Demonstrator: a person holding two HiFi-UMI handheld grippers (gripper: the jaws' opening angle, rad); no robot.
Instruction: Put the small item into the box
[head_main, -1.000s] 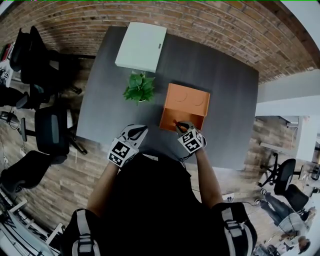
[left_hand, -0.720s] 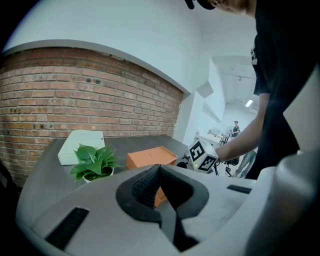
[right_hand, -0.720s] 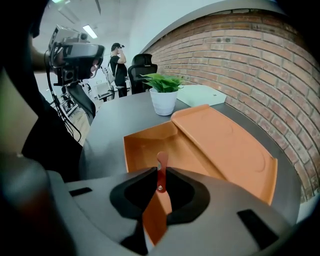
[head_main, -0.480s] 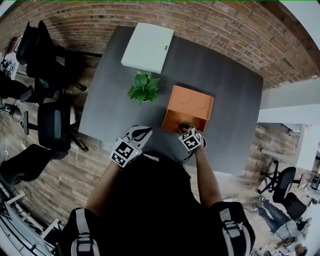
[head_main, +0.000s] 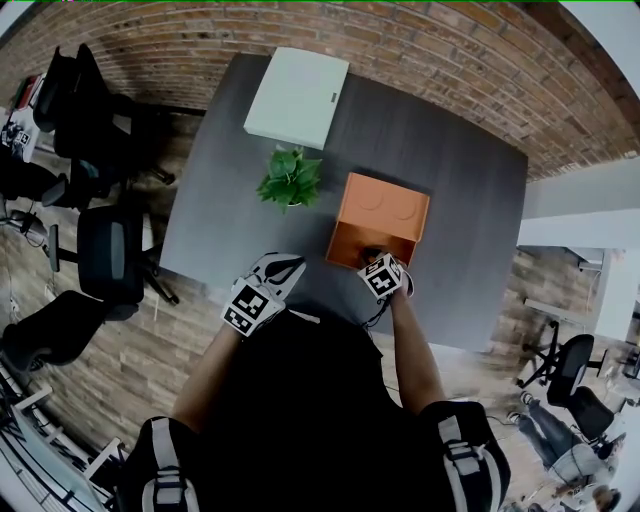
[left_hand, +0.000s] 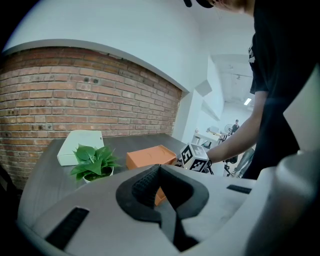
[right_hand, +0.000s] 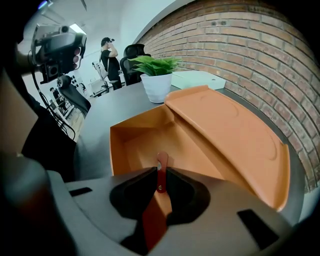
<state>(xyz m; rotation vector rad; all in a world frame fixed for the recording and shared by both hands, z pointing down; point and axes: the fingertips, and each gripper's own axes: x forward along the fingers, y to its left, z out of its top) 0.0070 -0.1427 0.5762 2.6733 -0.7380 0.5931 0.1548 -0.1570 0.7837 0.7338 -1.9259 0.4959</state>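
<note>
black short-sleeved shirt (head_main: 300, 400), pale shoulder stripes (head_main: 165, 465). left claw (head_main: 288, 265), right claw (head_main: 371, 254): white shells, black-white marker cubes (head_main: 382, 279).

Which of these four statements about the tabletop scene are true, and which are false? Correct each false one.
1. The right gripper is shut on a small reddish item. True.
2. The left gripper is gripping the potted plant. False: its jaws are together with nothing between them, and the plant stands apart on the table.
3. The orange box has its lid shut. False: the lid is folded back and the inside shows, empty.
4. A white flat case lies on the table beyond the plant. True.
</note>
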